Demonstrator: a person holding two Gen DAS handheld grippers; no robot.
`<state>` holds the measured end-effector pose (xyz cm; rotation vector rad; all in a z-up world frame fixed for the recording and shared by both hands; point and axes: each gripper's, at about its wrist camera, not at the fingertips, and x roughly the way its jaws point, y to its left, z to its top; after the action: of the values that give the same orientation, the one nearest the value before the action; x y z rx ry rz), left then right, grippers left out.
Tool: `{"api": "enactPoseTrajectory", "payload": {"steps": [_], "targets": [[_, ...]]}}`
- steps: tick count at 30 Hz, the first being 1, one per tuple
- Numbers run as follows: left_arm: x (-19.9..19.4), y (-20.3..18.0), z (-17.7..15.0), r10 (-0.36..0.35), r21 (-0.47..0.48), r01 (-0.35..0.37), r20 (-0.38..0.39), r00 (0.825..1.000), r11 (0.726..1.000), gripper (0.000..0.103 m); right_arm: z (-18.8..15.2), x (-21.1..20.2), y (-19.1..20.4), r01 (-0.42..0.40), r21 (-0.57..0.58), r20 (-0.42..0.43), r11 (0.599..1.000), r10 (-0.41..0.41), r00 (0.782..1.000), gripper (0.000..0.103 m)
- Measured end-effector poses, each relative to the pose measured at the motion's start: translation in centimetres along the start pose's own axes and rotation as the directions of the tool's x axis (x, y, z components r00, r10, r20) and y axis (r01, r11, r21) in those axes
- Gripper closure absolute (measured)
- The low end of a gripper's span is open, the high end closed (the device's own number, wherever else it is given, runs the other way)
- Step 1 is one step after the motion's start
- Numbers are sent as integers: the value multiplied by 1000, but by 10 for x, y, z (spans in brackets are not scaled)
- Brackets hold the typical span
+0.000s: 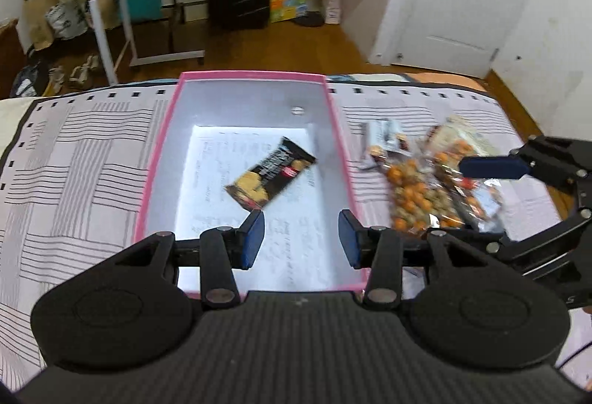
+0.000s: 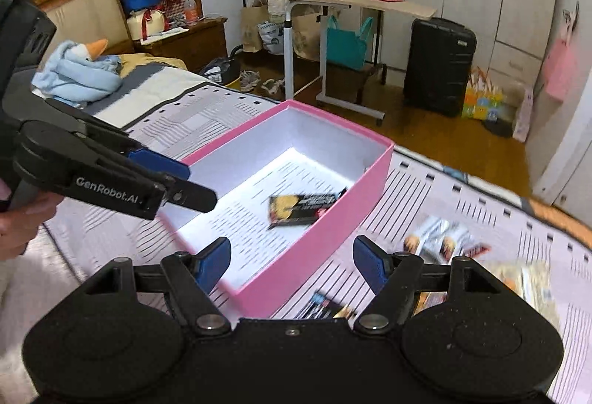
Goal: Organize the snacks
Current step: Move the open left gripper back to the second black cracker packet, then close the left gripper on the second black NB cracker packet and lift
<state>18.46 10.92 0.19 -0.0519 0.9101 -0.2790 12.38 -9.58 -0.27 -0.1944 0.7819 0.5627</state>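
Left gripper [image 1: 301, 235] part open, empty, above box [image 1: 155, 163] near rim; black packet [image 1: 270, 178] lies just ahead inside. Right gripper [image 2: 292, 265] wide, empty, over right wall; snack pile [image 1: 425, 189] outside, right.

Pink box [image 1: 335, 130]: open-topped, interior free save one black snack packet [image 1: 270, 178] lying flat. Pile of snack bags [image 1: 425, 189]: just beside its wall. Patterned bedcover [image 1: 81, 159] opposite: bare.
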Motion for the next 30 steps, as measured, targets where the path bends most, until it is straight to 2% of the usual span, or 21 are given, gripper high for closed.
{"api": "enactPoseTrajectory", "payload": {"steps": [5,10,15,22,26,30], "targets": [[-19,-17,-20,-16,13,15,37,999,1000,63,-29,-7,11,20,10,-12,1000,-20,1000,27],[-22,-27,-47,-54,5,54,64,997,999,63,-62,3,15,17,52,-26,999,-15,1000,27],[-6,-29,-75,-127,-41,128,41,991,991,64,-92,28,15,17,73,-33,997,-14,999,27],[31,-35,-108,-151,-32,150,-32,988,988,64,-122,72,19,46,55,-58,997,-43,997,27],[61,-33,-119,-181,-57,176,-85,980,983,64,-133,89,21,70,48,-57,996,-67,996,27],[93,-29,-128,-177,-119,162,-131,975,980,64,-140,101,22,95,54,-40,994,-92,995,27]]}}
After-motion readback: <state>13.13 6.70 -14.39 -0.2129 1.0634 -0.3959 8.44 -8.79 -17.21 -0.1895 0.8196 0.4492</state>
